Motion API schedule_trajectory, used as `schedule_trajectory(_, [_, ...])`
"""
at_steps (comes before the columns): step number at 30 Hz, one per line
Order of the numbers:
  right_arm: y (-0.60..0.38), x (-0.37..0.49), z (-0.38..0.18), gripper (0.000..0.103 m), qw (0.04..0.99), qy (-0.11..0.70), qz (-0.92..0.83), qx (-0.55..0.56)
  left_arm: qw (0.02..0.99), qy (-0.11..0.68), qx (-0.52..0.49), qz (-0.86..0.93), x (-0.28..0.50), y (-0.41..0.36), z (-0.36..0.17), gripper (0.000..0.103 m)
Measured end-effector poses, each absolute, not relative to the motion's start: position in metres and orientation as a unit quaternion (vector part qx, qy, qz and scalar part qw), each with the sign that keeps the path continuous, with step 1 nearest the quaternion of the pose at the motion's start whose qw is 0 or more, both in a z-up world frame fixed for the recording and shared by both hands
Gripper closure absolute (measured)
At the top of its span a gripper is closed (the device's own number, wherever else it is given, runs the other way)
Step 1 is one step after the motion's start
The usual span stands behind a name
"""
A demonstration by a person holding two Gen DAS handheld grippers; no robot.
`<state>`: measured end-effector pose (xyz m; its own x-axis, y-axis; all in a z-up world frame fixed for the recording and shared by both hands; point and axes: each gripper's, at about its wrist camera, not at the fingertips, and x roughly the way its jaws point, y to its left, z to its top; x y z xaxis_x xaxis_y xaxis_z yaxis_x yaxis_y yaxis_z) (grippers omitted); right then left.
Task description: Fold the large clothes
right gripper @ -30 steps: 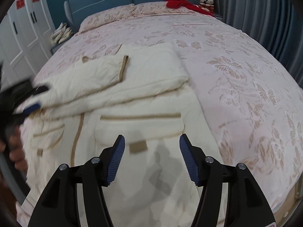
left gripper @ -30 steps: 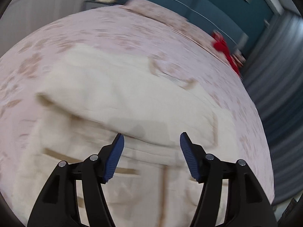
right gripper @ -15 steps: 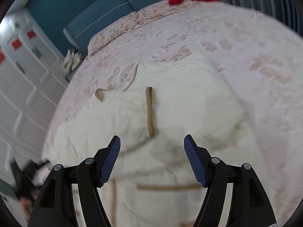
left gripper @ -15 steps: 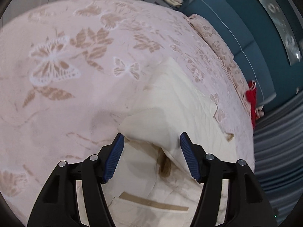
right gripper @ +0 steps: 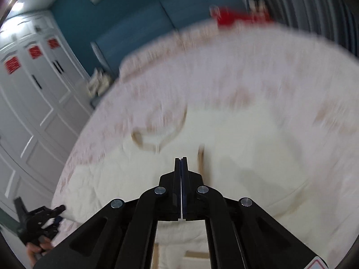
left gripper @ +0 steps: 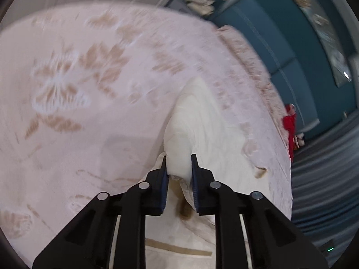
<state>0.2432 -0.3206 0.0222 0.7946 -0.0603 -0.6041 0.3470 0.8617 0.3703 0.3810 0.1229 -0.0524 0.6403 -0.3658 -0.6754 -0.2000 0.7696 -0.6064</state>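
A large cream quilted garment (left gripper: 208, 116) with tan trim lies spread on the bed. My left gripper (left gripper: 178, 157) is at its edge; the jaws are closing and the blue pads press a raised fold of the cream fabric between them. In the right wrist view the garment (right gripper: 235, 139) fills the middle, blurred by motion. My right gripper (right gripper: 180, 158) hovers over it, shut, with nothing visible between its pads. The left gripper (right gripper: 60, 210) also shows at the lower left of that view, held by a hand at the garment's left edge.
The bed (left gripper: 78, 78) has a pink floral cover. A red item (right gripper: 228, 16) lies by the pillows under the teal headboard (left gripper: 280, 44). White wardrobe doors (right gripper: 33, 89) stand left of the bed; grey curtains (left gripper: 325, 168) hang on the other side.
The left jaws went from wide apart to pinched on a fold at the garment's edge. The right jaws closed fully, and that gripper swung further over the garment.
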Motion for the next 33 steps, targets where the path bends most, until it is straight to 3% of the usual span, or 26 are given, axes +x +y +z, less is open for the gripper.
schedule_trajectory(3, [-0.339,0.241,0.008,0.102,0.898,0.343,-0.111,0.252,0.867,0.411,-0.278,-0.053,0.37,0.105,-0.043,0.086])
schedule_trajectory(5, [-0.346,0.251,-0.019,0.092,0.87,0.395,-0.099,0.28,0.867,0.426,-0.254,-0.04,0.371,0.097,-0.053,0.086])
schedule_trajectory(7, [-0.347,0.256,-0.037,0.069,0.853,0.416,-0.094,0.302,0.858,0.44,-0.262,-0.027,0.374,0.098,-0.064,0.086])
schedule_trajectory(9, [-0.344,0.261,-0.051,0.056,0.847,0.415,-0.09,0.32,0.855,0.445,-0.265,-0.023,0.374,0.101,-0.07,0.086])
schedule_trajectory(11, [-0.342,0.27,-0.063,0.053,0.838,0.423,-0.076,0.337,0.854,0.452,-0.256,-0.021,0.376,0.101,-0.073,0.086])
schedule_trajectory(14, [-0.328,0.283,-0.082,0.057,0.823,0.448,-0.057,0.345,0.854,0.461,-0.241,-0.018,0.381,0.099,-0.077,0.086])
schedule_trajectory(16, [-0.315,0.293,-0.088,0.098,0.825,0.465,-0.061,0.315,0.853,0.466,-0.234,-0.015,0.384,0.097,-0.081,0.086])
schedule_trajectory(23, [-0.302,0.241,0.022,0.099,0.929,0.311,-0.085,0.18,0.885,0.411,-0.21,-0.056,0.372,0.088,-0.04,0.088])
schedule_trajectory(26, [-0.302,0.237,-0.001,0.099,0.921,0.344,-0.114,0.139,0.89,0.42,-0.166,-0.059,0.369,0.065,-0.053,0.088])
schedule_trajectory(33, [-0.325,0.233,-0.075,0.099,0.878,0.418,-0.136,0.191,0.886,0.45,-0.109,-0.034,0.366,0.041,-0.095,0.088])
